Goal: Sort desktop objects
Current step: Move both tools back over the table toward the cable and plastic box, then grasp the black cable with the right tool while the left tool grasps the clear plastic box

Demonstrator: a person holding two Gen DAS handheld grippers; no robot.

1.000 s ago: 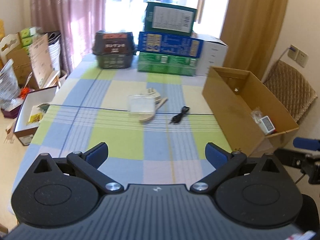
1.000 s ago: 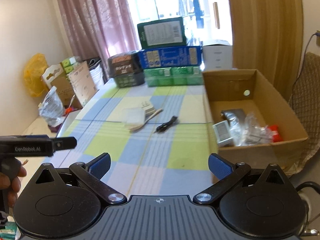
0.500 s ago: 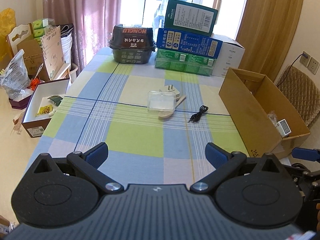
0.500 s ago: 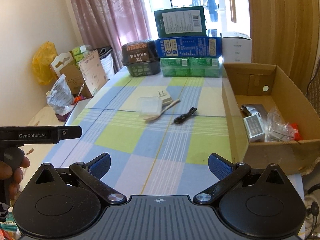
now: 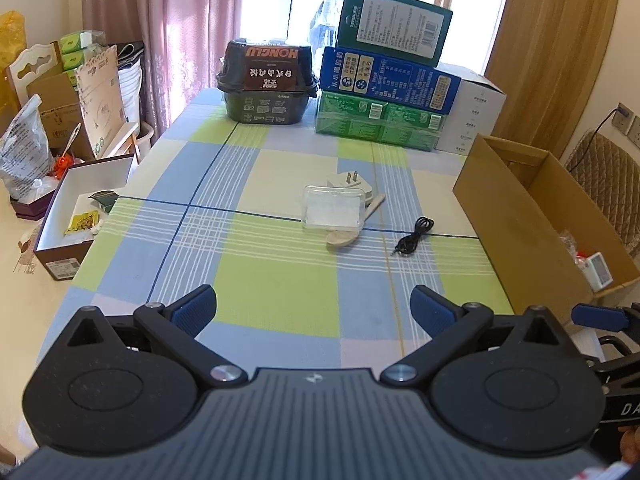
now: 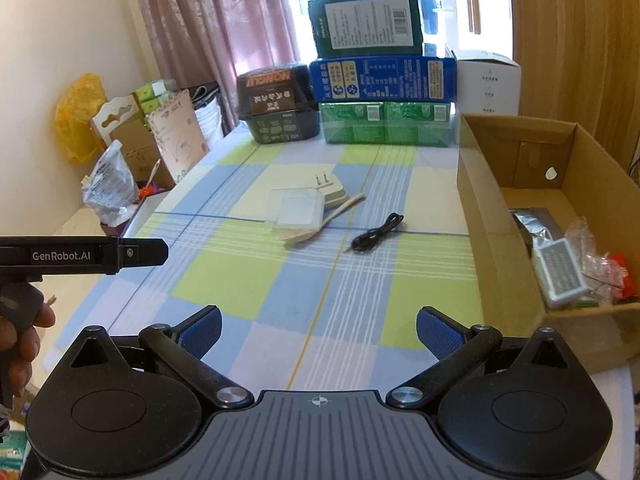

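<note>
Left wrist view: both grippers, left gripper (image 5: 312, 308) and right gripper (image 6: 318, 330), gape empty; clear case (image 5: 333, 213) overlaps spoon (image 5: 352, 226) and plug (image 5: 352, 185), so your grab may drag neighbours.

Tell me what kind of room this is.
Probably a room in a home, used for dining or storage: a table under a checked tablecloth, window curtains, and stacked retail boxes beside an open cardboard box.
</note>
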